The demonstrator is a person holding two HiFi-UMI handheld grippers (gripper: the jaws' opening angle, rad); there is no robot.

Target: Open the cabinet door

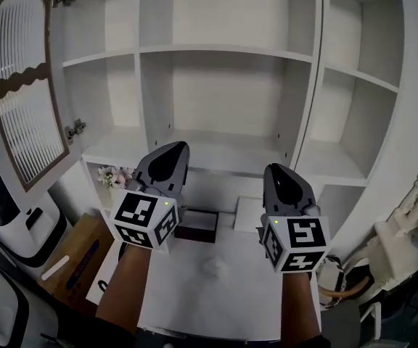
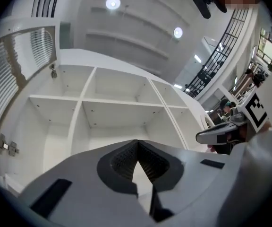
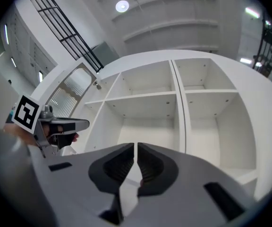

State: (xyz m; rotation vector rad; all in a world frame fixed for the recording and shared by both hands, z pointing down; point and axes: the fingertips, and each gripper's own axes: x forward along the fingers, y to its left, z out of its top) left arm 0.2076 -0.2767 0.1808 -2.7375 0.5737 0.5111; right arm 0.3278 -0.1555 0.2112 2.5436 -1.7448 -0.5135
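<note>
The white cabinet (image 1: 223, 49) stands in front of me with its shelves bare. Its left door (image 1: 24, 85), brown-framed with a ribbed pane, is swung wide open to the left on its hinges (image 1: 75, 129). My left gripper (image 1: 171, 151) and right gripper (image 1: 278, 171) hover side by side over the table, short of the shelves, both shut with nothing between the jaws. The left gripper view shows its shut tips (image 2: 137, 142), the open door (image 2: 4, 89) and the right gripper (image 2: 225, 131). The right gripper view shows its own tips (image 3: 136, 144), the door (image 3: 72, 86) and the left gripper (image 3: 63, 125).
A white table (image 1: 216, 296) lies below my hands, with a dark box (image 1: 198, 227), a white box (image 1: 249, 212) and small flowers (image 1: 111, 176) at its far edge. A white appliance (image 1: 13, 223) and a cardboard box (image 1: 78, 256) sit at left. White furniture crowds the lower right.
</note>
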